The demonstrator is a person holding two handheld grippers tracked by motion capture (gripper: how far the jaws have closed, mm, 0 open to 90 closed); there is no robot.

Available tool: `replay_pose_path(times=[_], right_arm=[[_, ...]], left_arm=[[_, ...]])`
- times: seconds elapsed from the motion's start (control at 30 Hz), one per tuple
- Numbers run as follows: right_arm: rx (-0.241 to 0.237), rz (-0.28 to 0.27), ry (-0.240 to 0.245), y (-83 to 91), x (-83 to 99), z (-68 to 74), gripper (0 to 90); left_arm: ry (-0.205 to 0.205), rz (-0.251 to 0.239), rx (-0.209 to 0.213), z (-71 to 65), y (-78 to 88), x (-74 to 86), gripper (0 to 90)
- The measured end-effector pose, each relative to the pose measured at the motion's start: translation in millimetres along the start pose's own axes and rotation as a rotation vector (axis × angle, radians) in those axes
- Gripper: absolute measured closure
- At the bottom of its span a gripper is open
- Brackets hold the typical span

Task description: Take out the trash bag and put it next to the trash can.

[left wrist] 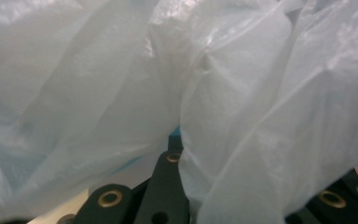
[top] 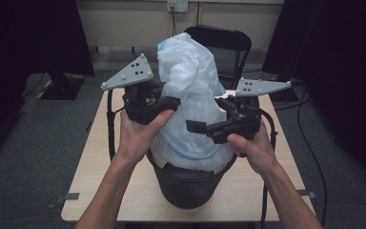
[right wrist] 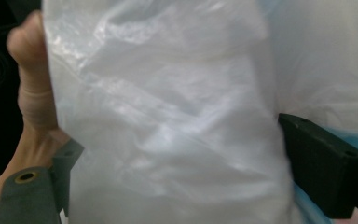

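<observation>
- The translucent white plastic bag with a pale blue edge (top: 190, 95) is seen rising out of a round black plastic bin (top: 188, 183), its crumpled top gathered well above the bin's rim.
- The bin is stood near the front edge of the light wooden desk (top: 100, 157), and the bag's lower part is draped over the bin's mouth.
- The left tongs (top: 169, 102) are held against the bag's left side, about halfway up the bunched plastic; in the left gripper view (left wrist: 175, 140) their black jaws are seen drawn together on a pinched fold of the bag's film.
- The right tongs (top: 207, 126) are held at the bag's right side, lower than the left pair.
- In the right gripper view (right wrist: 172, 163) the jaws are seen spread wide, one at each side, with a broad stretch of the bag between them; no pressing of the pads on the film can be made out.
- A black folding chair (top: 224, 45) is seen behind the desk, partly hidden by the bag.
</observation>
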State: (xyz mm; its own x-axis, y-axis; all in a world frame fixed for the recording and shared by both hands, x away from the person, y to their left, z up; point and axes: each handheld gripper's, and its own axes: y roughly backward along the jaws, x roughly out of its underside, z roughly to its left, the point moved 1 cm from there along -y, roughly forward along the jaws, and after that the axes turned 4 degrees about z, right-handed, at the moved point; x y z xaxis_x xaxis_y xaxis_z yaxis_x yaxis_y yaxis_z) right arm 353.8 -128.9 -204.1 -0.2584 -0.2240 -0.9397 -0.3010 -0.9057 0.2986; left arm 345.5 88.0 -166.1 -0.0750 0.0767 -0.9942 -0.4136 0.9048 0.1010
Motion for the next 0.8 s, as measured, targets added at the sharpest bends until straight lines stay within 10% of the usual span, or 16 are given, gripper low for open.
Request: replay_pose_path(times=[0.4,0.8], right_arm=[[0.07,0.118,0.09,-25.7,6.0,5.3,16.8],[0.04,0.099,0.007,-23.4,7.9,-13.7,83.7]], left_arm=[[0.046,-0.037,0.028,0.7,-6.4,-4.1,89.8],[0.038,-0.046,0.051,-0.9,0.0,-1.2,89.8]])
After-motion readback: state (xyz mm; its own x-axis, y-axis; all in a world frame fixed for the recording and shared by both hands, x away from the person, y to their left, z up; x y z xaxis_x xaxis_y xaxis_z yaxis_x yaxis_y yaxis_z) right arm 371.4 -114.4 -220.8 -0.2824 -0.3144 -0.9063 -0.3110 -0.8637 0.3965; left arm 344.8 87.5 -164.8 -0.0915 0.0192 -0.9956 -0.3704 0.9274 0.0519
